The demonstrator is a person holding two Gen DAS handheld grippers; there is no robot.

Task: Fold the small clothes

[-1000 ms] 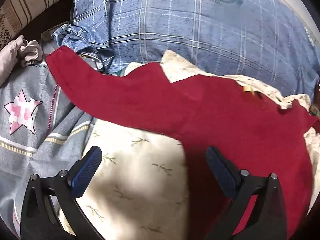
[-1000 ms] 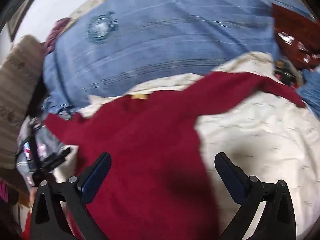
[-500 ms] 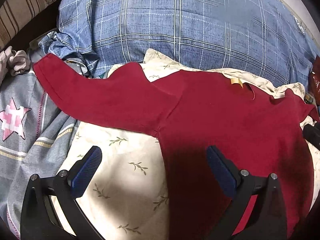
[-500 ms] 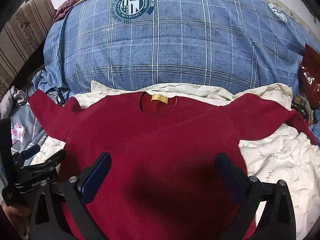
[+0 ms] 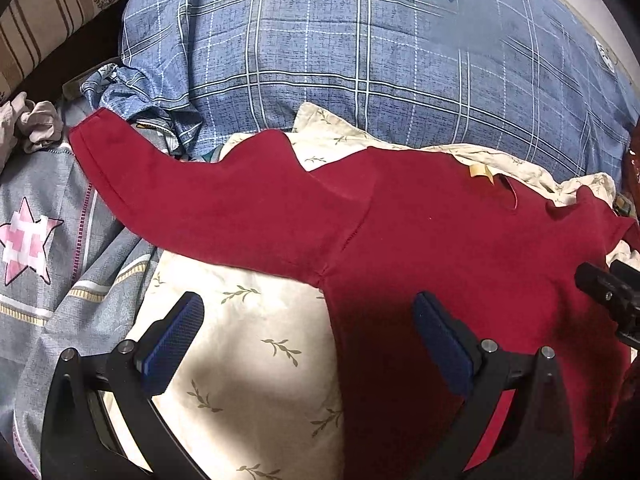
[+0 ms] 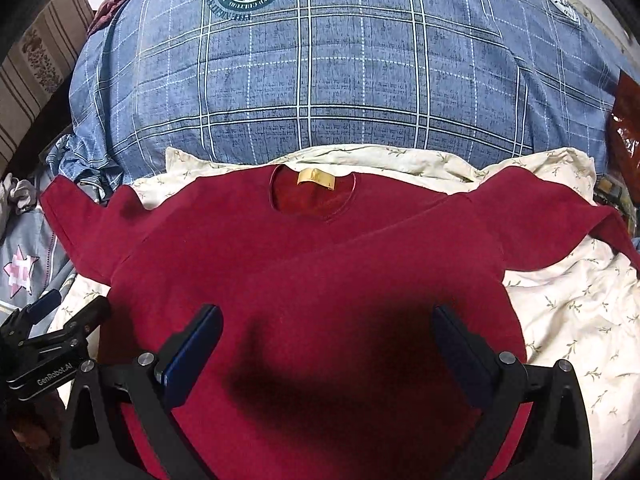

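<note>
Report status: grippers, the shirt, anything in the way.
Left gripper open, empty. Right gripper open, empty, over red shirt. Shirt flat on cream sheet, sleeves spread. Nothing on it.

A large blue plaid pillow [image 6: 340,80] with a round crest. Just in front of it lies a cream leaf-print sheet [image 6: 560,312]; to its left, grey star-patterned bedding [image 5: 36,240] and striped upholstery [image 5: 52,20].

Blue plaid pillow [image 6: 340,80] blocks far side; cream sheet [image 6: 568,312] beside red shirt [image 6: 312,264] open.
</note>
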